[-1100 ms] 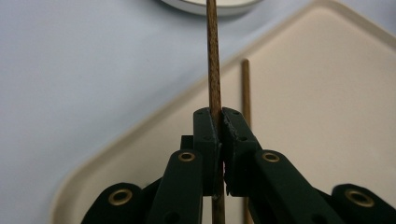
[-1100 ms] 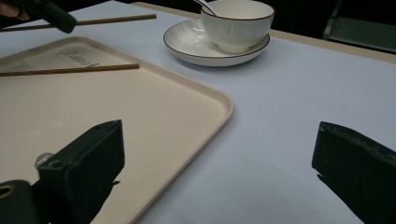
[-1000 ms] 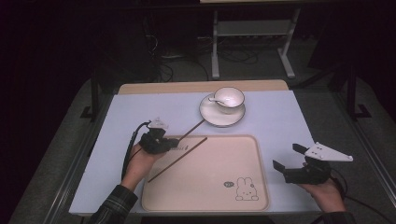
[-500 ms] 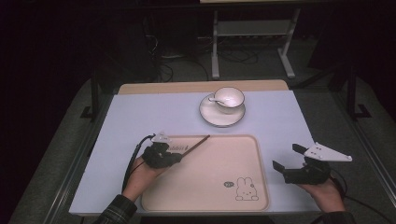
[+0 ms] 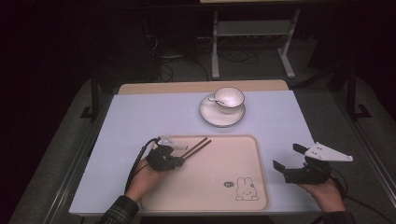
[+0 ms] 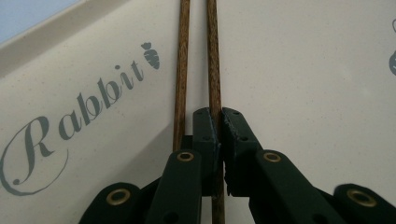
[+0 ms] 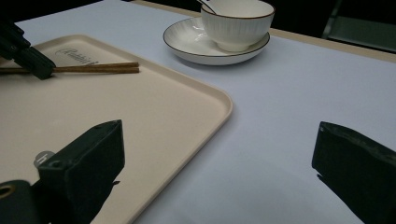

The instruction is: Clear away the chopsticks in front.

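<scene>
The left tool (image 5: 180, 160) pinches the chopsticks (image 5: 196, 147), already lowered onto the tray's (image 5: 243, 144) far-left corner; releasing them remains. The right tool (image 5: 289, 161) waits, spread wide.

Chopsticks (image 5: 195, 147): dark brown wood. Tray (image 5: 243, 149): pale beige w/ grey "Rabbit" script, carrot mark & bunny print. Cup (image 5: 229, 99) & saucer (image 5: 212, 117): white, dark rims, cup ribbed. Table (image 5: 140, 116): light lavender-blue. Both grippers black: left gripper (image 5: 178, 161), right gripper (image 5: 288, 158).

Two brown wooden chopsticks (image 5: 196, 147) lie side by side on the beige tray (image 5: 243, 154).
</scene>
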`<state>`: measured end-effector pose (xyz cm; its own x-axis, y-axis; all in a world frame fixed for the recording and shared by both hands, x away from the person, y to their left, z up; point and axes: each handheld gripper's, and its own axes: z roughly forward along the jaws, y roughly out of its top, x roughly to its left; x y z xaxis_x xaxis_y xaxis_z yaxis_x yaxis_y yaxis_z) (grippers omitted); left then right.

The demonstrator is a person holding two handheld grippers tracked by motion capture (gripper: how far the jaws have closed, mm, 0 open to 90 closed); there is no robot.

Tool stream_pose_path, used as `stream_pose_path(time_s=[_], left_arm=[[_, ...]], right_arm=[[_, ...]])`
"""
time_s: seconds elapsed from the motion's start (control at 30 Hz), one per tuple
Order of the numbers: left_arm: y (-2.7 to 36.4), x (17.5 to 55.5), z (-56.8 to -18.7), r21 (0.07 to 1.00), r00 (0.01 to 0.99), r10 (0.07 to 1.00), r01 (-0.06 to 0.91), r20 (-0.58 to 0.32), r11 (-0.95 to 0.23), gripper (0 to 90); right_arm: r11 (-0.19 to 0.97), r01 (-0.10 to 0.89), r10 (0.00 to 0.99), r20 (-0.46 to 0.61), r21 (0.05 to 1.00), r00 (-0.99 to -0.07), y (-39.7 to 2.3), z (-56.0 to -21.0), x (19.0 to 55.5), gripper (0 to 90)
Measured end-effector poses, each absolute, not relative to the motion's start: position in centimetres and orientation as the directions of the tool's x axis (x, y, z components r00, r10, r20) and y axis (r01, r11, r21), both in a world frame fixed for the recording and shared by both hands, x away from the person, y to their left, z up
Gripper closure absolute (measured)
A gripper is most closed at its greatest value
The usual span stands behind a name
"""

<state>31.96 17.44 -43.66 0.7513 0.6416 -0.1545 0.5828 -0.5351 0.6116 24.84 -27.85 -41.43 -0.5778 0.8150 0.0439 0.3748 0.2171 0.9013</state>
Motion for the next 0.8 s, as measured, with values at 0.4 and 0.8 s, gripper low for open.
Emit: stream_pose_path(time_s=[0.4, 0.8], left_arm=[[16.4, 33.6, -42.1, 0.658, 0.767, 0.621, 0.552, -0.160, -0.513, 78.6], [9.8, 37.8, -43.5, 0.646, 0.829, 0.531, 0.502, -0.172, -0.575, 89.3]], right_arm=[[0.221, 0.374, 0.814, 0.041, 0.901, -0.579, -27.8, -41.4, 24.9, 1.9], [0.229, 0.382, 0.811, 0.042, 0.895, -0.583, -27.7, -41.6, 24.9, 2.0]])
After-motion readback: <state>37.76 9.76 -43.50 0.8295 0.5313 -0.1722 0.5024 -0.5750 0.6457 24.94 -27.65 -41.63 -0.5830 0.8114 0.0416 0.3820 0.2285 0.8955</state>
